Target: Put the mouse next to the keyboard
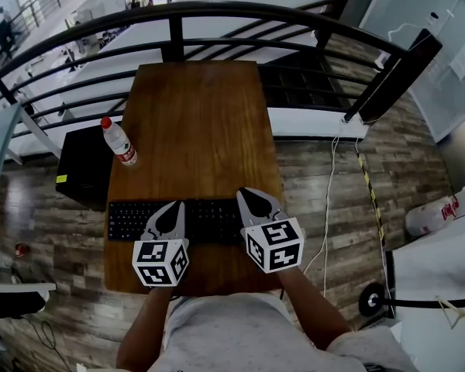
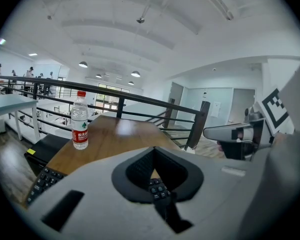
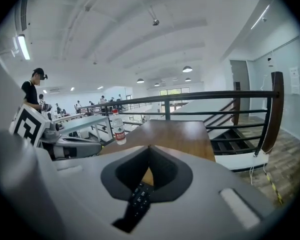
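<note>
Apparently unstarted: no mouse visible near keyboard on counter; left gripper and right gripper above it, jaws closed, empty.

Free room: brown wooden table was bare beyond the black keyboard.
Obstacle: clear red-capped plastic bottle stood at its left edge.

I am looking down into what is reading as a large open-plan office, on an upper level. A wooden desk carrying a keyboard and a water bottle is standing against a black railing at 12 o'clock. Stairs are dropping away at 1 o'clock. Beyond the railing, pendant lamps are hanging over white tables where people are standing.
</note>
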`<state>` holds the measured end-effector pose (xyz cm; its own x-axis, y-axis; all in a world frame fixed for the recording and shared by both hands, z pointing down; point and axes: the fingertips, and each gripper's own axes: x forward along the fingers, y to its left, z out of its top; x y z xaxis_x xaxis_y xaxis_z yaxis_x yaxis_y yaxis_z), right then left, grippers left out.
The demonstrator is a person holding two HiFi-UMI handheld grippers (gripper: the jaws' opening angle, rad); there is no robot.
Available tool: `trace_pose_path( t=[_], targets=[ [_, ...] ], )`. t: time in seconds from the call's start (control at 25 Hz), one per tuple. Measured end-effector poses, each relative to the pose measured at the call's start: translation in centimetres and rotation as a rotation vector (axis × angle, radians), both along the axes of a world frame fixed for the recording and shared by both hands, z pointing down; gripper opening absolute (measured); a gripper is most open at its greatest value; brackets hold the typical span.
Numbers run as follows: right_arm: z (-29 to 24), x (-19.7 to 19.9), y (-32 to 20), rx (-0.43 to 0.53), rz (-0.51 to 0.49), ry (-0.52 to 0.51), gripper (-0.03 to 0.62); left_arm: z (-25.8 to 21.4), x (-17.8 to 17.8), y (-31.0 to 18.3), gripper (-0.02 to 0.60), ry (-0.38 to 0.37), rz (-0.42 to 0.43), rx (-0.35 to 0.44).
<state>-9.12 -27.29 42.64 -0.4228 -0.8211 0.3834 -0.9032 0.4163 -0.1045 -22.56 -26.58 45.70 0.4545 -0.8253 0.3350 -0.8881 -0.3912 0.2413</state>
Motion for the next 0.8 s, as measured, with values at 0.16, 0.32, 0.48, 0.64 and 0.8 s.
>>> trace_pose_path(
  t=[0.16, 0.32, 0.48, 0.64, 0.8],
  targets=[
    [-0.07, 0.04, 0.16, 0.008, -0.01, -0.002, 0.011, -0.01, 0.33, 0.05, -0.005, -0.003, 0.005, 0.004],
    [-0.19, -0.19, 0.25, 0.016, -0.015, -0.005, 0.011, 0.03, 0.31, 0.14, -0.005, -0.004, 0.01, 0.005],
    [-0.25, -0.38, 0.34, 0.02, -0.02, -0.008, 0.011, 0.11, 0.28, 0.23, -0.005, -0.004, 0.012, 0.003],
    [-0.14, -0.49, 0.6, 0.019, -0.023, -0.004, 0.011, 0.2, 0.25, 0.49, -0.005, -0.005, 0.013, 0.003],
    [-0.01, -0.36, 0.82, 0.016, -0.021, -0.007, 0.011, 0.27, 0.39, 0.68, -0.005, -0.005, 0.015, 0.0]
  ],
)
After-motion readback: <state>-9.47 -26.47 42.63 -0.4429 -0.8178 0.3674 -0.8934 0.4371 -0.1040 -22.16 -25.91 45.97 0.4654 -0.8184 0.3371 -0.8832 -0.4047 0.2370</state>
